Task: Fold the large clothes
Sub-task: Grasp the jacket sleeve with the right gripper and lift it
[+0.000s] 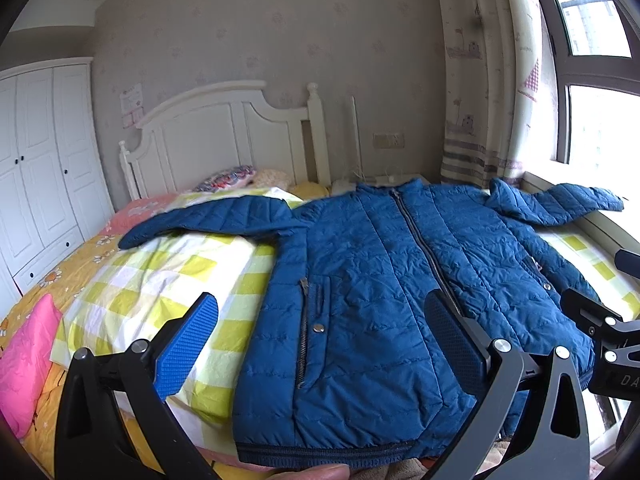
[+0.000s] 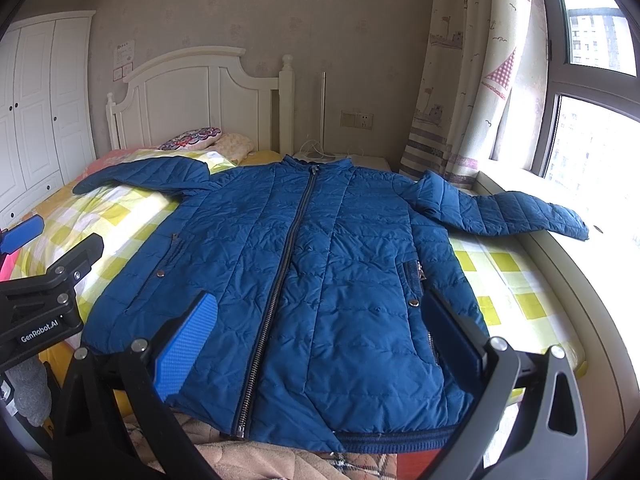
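Observation:
A blue quilted jacket [image 1: 372,272] lies flat and zipped on the bed, front up, collar toward the headboard, both sleeves spread outward. The right wrist view shows the same jacket [image 2: 304,264] with its right sleeve [image 2: 516,216] resting on the windowsill. My left gripper [image 1: 320,340] hovers open above the jacket's lower left part, nothing between its blue pads [image 1: 188,344]. My right gripper [image 2: 320,336] hovers open above the hem near the zip, also holding nothing. Each gripper appears at the edge of the other's view.
A yellow-and-white checked sheet [image 1: 160,280] covers the bed. A white headboard [image 2: 192,96] and pillows [image 2: 192,138] are at the far end, a white wardrobe [image 1: 40,168] on the left, a curtain [image 2: 468,80] and window on the right. A pink cushion [image 1: 28,356] lies at the near left.

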Demonstrator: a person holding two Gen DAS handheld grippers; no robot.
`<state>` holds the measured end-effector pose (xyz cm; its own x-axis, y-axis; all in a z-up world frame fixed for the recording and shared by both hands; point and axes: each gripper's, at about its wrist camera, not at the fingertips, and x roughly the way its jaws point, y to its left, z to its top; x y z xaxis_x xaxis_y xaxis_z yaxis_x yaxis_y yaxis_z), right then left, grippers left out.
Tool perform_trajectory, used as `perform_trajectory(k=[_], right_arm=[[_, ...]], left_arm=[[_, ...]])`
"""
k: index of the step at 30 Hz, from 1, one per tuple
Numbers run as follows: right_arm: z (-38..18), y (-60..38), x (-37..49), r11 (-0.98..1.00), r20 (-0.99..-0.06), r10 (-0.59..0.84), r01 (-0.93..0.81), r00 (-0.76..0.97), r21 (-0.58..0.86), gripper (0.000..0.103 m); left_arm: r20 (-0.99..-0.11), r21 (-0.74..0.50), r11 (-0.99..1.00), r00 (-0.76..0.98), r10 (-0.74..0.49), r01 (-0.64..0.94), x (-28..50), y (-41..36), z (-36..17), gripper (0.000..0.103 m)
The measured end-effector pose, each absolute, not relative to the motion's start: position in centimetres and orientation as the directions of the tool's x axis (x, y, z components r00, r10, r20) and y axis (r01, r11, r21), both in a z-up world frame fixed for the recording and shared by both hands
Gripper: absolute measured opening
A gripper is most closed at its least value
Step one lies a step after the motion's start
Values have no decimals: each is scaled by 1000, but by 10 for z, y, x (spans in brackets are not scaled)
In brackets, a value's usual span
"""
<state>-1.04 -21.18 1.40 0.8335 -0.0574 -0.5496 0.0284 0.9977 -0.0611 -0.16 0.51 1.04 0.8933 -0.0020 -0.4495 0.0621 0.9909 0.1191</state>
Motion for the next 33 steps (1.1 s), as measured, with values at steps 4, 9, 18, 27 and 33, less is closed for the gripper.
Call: perform_trajectory(k=[4, 9, 18, 27, 33], right_arm=[[5, -230, 16, 1000, -586, -13, -4, 810, -28, 101], [-14, -307, 80, 984, -660, -60, 156, 749, 88, 101], [-51, -480, 200, 837, -741, -216, 511, 636, 195, 101], [-82, -585, 266, 677, -762, -335, 704, 555, 215, 92], [-48, -561, 267, 713, -595, -403, 646, 695, 271, 18]], left_arm=[[-552, 94, 987, 832, -57, 130, 40, -4, -4, 99], [-671, 146, 963, 738, -72, 228, 126, -33, -41, 99], [-804, 96, 982, 595, -20, 163, 287, -46, -105, 99], [-804, -36, 986, 581, -126, 163, 307, -32, -119, 99], [-816, -33, 987, 566, -117, 156, 310, -35, -119, 99]])
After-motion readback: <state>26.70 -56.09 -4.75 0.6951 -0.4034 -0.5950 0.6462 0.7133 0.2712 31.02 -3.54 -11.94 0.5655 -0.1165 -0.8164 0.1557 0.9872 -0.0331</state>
